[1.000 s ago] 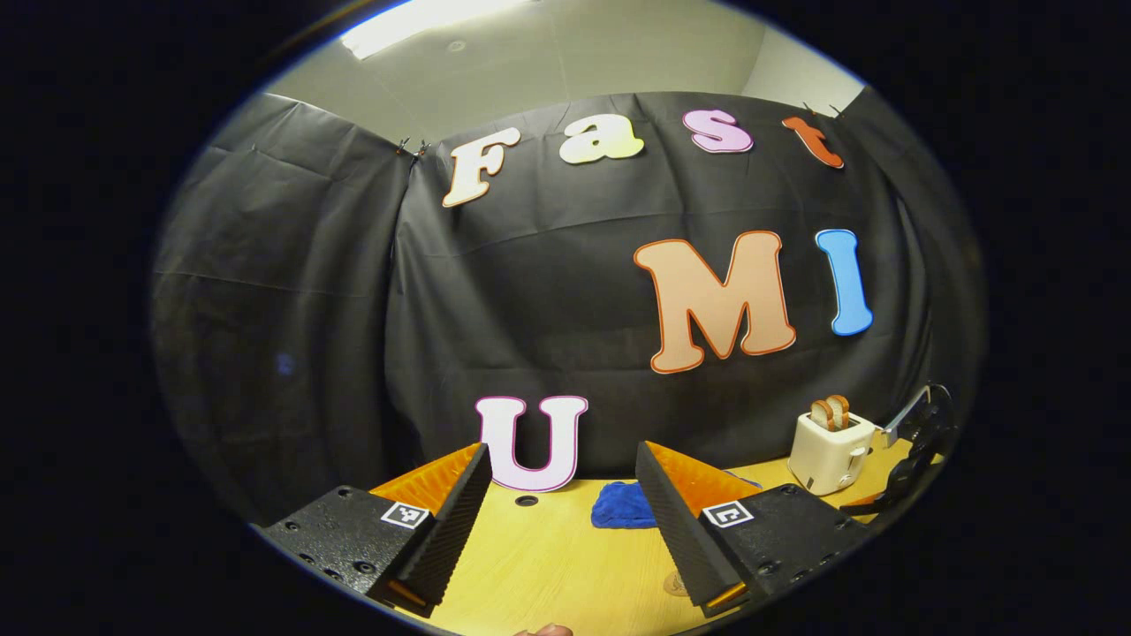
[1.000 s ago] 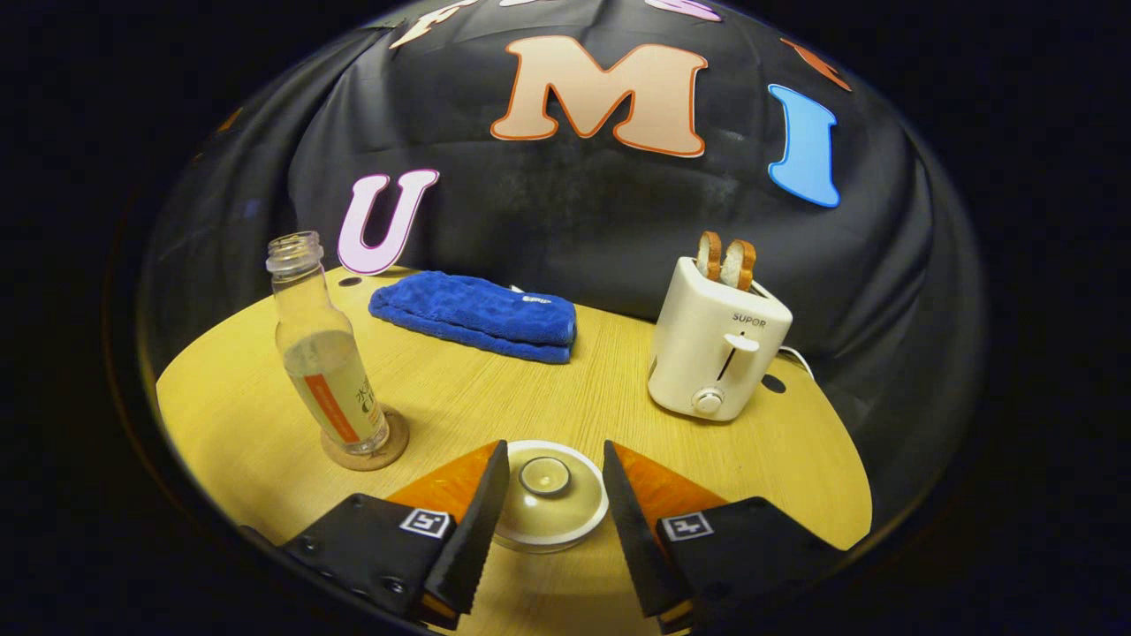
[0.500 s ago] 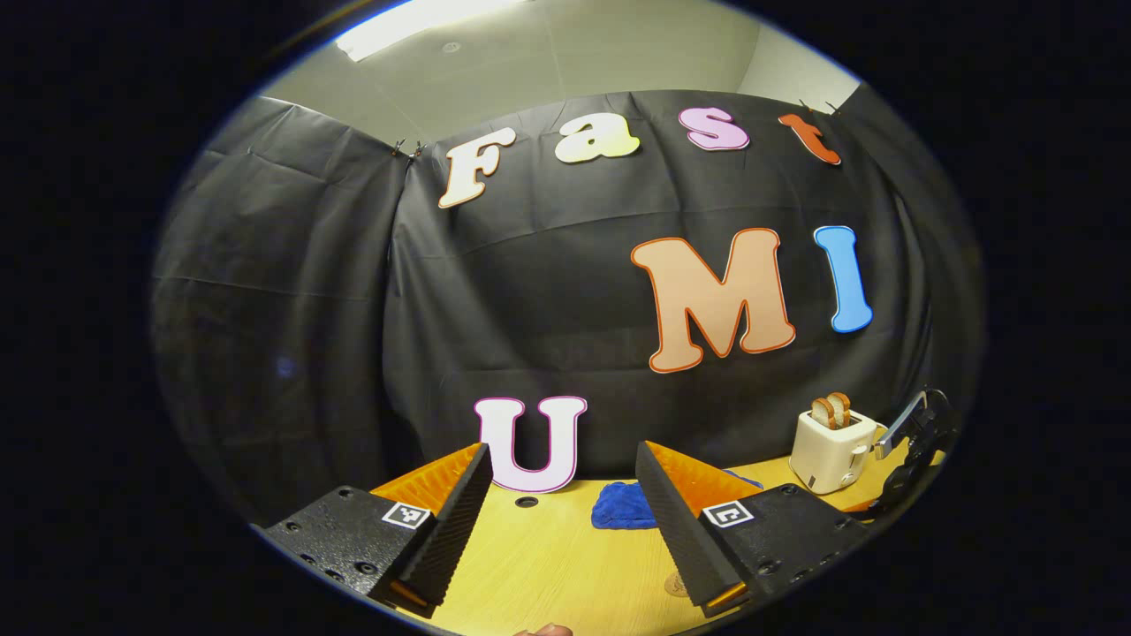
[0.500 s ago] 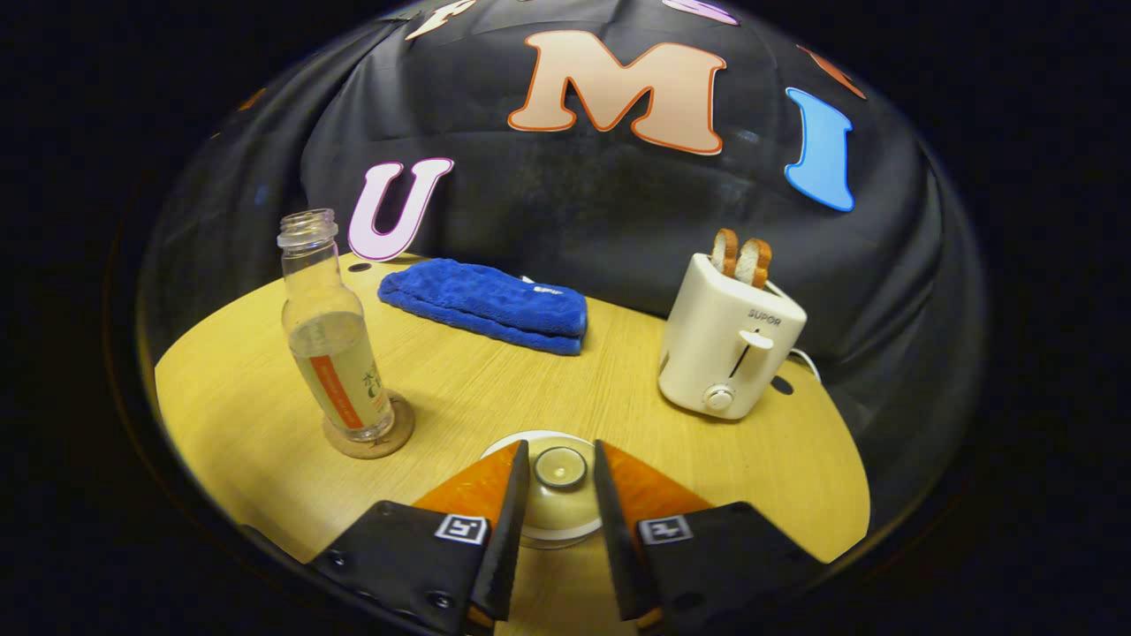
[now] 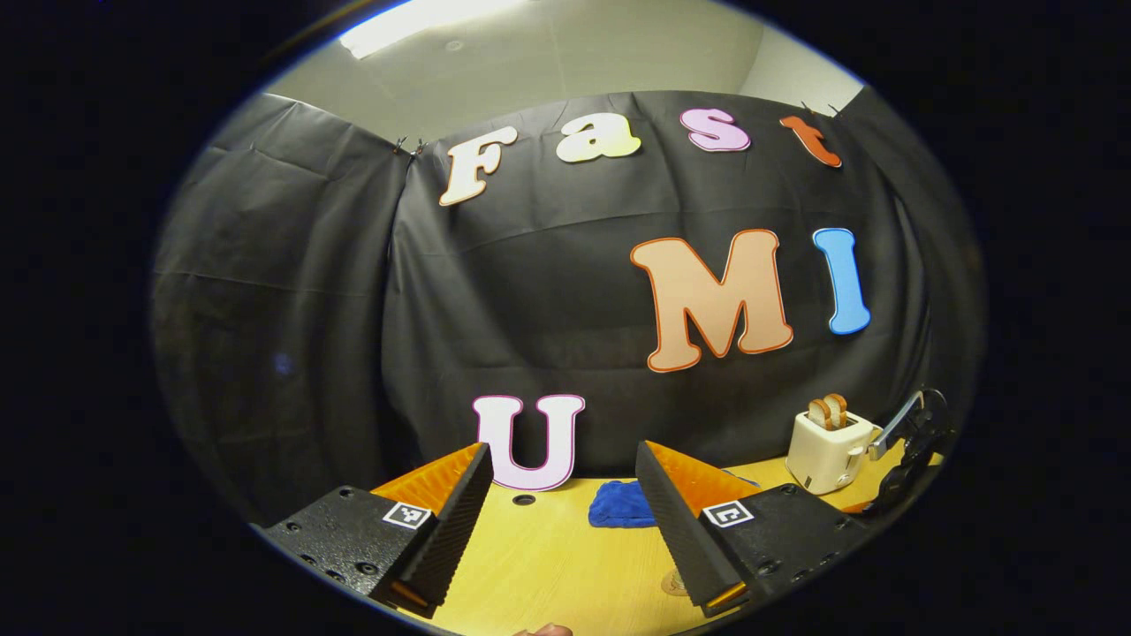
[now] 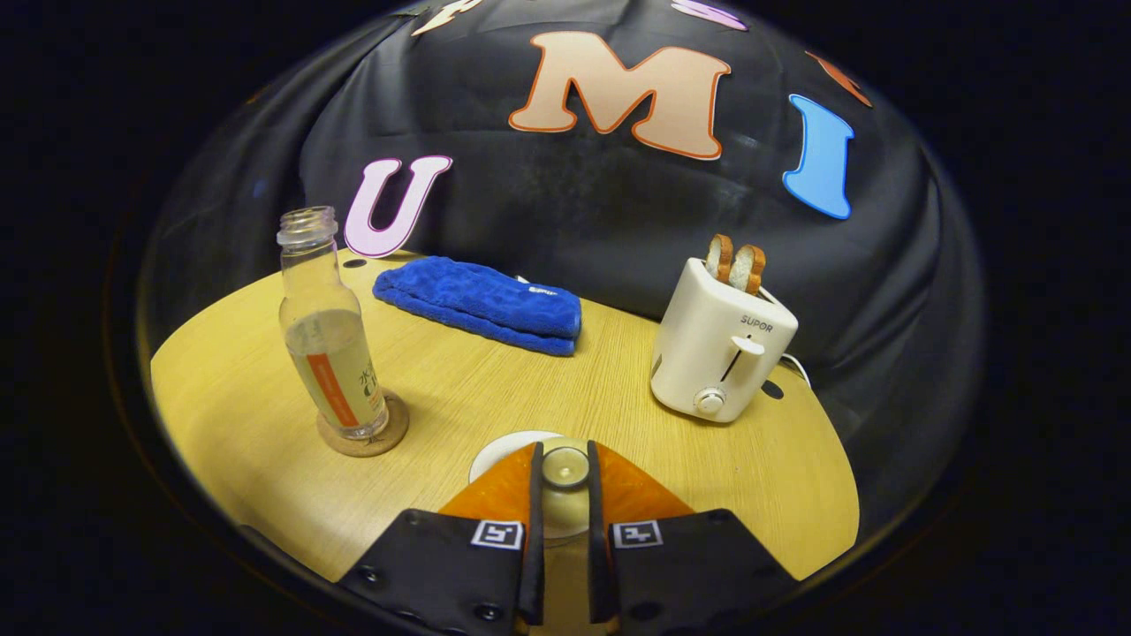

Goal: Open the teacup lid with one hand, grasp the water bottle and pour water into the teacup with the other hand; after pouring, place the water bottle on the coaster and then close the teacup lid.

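Fingers of the right gripper are pinching the knob of the teacup lid directly between them near the counter's front edge, while the left gripper is hovering spread apart, nearer the water bottle standing on its coaster.

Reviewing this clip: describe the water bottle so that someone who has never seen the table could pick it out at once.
On the wooden table, look to the left side, away from the white toaster and in front of the folded blue towel. There the water bottle stands upright on a round coaster: clear, uncapped, part full, with an orange stripe on its label.
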Demonstrator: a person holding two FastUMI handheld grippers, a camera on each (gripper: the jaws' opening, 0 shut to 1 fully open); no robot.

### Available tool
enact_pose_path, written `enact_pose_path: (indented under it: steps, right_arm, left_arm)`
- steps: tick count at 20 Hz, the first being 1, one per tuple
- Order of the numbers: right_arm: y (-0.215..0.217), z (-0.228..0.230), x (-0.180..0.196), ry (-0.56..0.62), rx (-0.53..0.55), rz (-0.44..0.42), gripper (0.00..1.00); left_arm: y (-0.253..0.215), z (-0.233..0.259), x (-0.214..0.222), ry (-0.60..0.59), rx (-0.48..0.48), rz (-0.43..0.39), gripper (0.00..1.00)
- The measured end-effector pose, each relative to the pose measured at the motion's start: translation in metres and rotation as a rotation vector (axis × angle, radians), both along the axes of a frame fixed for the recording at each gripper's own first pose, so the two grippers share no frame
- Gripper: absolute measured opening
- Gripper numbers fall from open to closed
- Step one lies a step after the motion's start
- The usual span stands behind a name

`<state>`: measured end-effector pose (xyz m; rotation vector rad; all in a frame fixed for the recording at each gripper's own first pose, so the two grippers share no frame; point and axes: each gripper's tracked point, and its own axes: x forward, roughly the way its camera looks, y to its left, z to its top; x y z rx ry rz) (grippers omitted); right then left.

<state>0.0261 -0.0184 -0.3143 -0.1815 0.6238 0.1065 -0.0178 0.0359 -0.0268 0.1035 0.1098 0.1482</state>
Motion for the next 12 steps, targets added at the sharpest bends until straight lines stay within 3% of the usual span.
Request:
enact_pose_path:
  steps: [7, 12]
  right_arm:
    - [-0.007, 0.03, 0.001, 0.015, 0.11, -0.084, 0.23]
    - [-0.013, 0.06, -0.008, -0.009, 0.127, -0.105, 0.2]
  left_arm:
    - [-0.025, -0.038, -0.001, 0.041, -0.02, -0.106, 0.95]
    - [-0.057, -0.077, -0.004, 0.077, -0.097, -0.243, 0.95]
